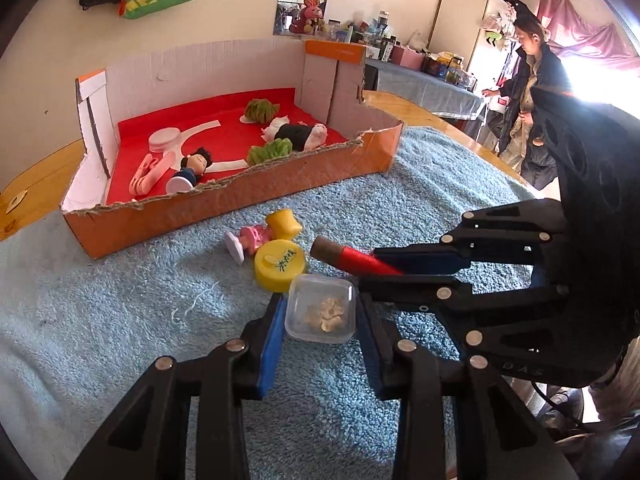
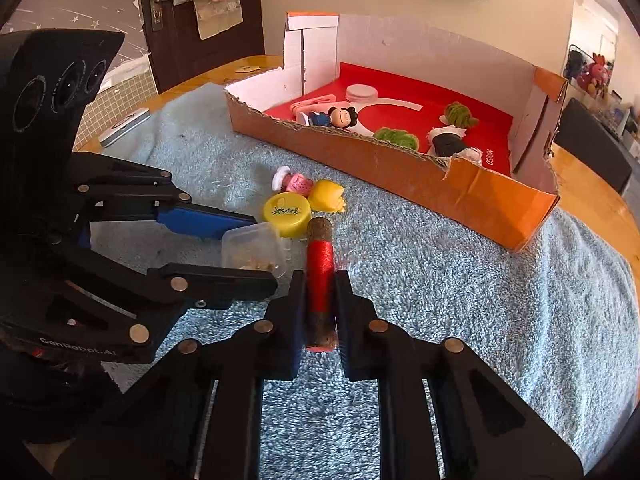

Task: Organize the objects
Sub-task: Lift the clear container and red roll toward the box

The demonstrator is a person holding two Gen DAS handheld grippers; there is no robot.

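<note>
On the blue towel [image 1: 120, 320] my left gripper [image 1: 320, 312] is shut on a small clear plastic box [image 1: 320, 308], also seen in the right wrist view [image 2: 252, 248]. My right gripper [image 2: 320, 292] is shut on a red thread spool [image 2: 320, 272], which shows in the left wrist view [image 1: 352, 260]. A yellow cap [image 1: 280, 264] and a pink-and-yellow doll [image 1: 260, 234] lie just beyond. The orange cardboard box [image 1: 224, 208] with a red floor stands further back and holds a small figurine [image 1: 192, 168], a pink clip [image 1: 146, 176], a white lid [image 1: 164, 138], green pom-poms [image 1: 262, 110] and a black roll [image 1: 296, 134].
The towel lies on a wooden table [image 2: 592, 184]. A white-and-grey device [image 2: 124, 126] lies at the table's left edge. A person [image 1: 532, 92] stands beyond the table on the right. A dark door [image 2: 192, 40] is behind on the left.
</note>
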